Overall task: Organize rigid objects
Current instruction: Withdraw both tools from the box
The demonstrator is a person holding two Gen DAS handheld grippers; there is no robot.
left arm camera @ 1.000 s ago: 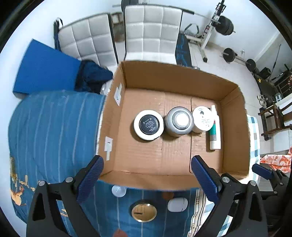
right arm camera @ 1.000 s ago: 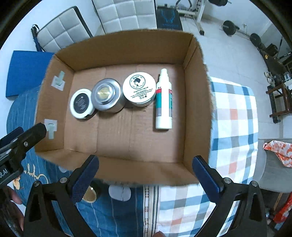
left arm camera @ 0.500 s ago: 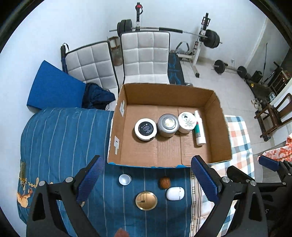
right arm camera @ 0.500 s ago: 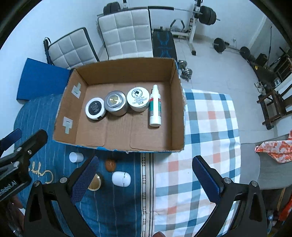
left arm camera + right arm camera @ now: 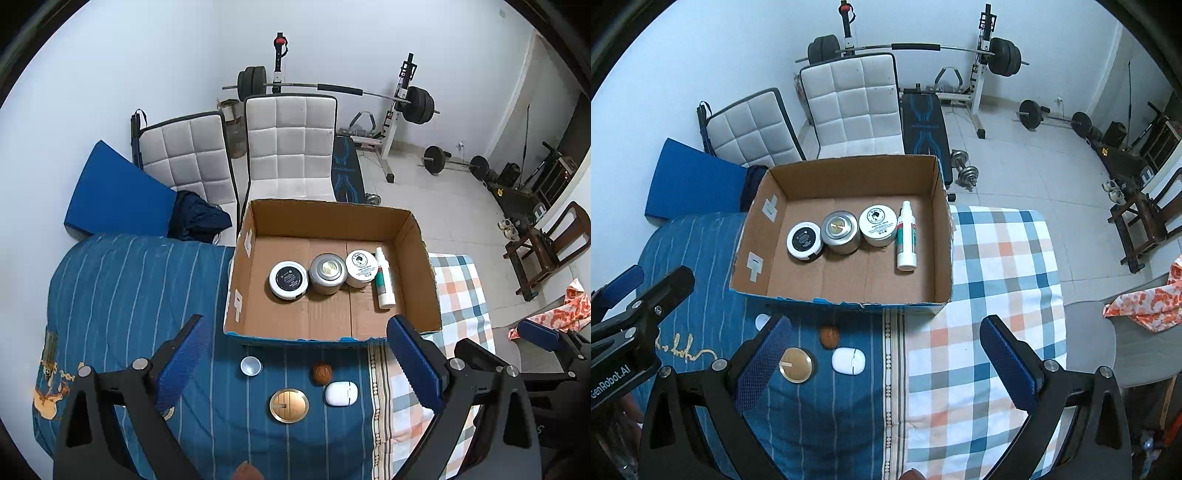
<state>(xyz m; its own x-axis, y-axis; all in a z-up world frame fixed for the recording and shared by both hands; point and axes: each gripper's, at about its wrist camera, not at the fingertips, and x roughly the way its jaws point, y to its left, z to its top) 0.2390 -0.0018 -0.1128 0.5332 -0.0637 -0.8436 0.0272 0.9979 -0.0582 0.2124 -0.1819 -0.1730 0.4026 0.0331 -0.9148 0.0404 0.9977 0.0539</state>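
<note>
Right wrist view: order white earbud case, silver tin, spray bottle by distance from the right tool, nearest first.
From the right tool:
1. White earbud case, on the blue cover in front of the box, left of centre.
2. Spray bottle, lying inside the box at the right.
3. Silver tin, inside the box, mid-row; close to the bottle's rank.

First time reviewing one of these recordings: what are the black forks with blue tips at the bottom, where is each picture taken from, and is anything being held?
Those are handheld two-finger grippers, one per hand; each carries a camera looking along its fingers. The left gripper and right gripper are both open and hold nothing. Both look down on a bed with a cardboard box holding a black-lidded jar, a grey tin, a white jar and a spray bottle. In front of the box lie a small white cap, a brown nut, a gold disc and a white case.
</note>
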